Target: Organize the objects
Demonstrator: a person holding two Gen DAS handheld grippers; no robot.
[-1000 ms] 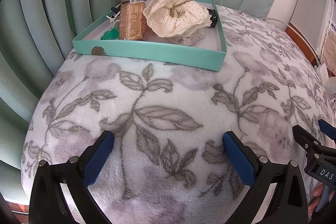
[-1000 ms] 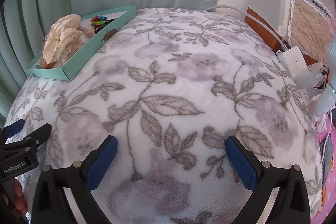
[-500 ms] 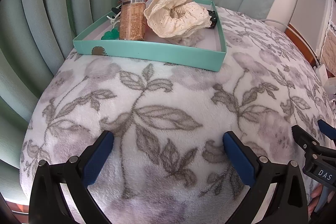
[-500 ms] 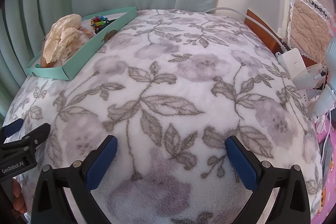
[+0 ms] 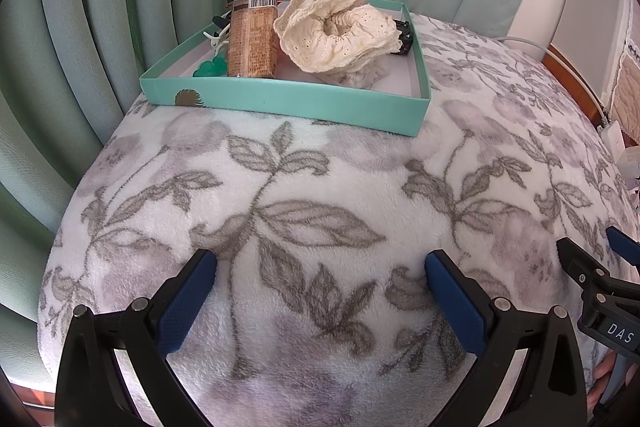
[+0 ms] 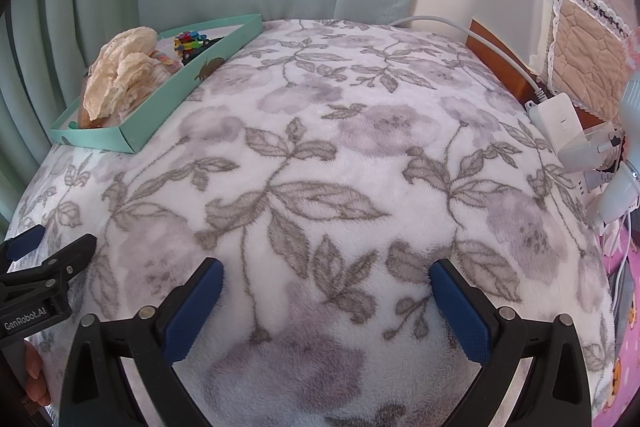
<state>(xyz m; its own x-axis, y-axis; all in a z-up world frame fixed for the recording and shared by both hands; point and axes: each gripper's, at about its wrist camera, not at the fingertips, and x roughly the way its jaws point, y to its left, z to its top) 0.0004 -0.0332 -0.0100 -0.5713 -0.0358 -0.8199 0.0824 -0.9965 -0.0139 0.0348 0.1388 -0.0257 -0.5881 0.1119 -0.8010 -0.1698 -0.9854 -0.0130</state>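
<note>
Both the left hand-held gripper [image 5: 320, 263] and right hand-held gripper [image 6: 326, 273] hover spread wide and empty over the floral blanket [image 5: 320, 187], everything sits in the teal tray [image 5: 288, 103] at its far-left corner, so I'd just keep clear of the tray.

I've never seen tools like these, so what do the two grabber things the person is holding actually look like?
Both look alike: black plastic frames with silver rivets and two fingers faced in textured blue pads. The left gripper carries white "GenRobot.AI" lettering, seen from the right camera; the right gripper shows "DAS" from the left camera. No sleeves or cables show.
</note>
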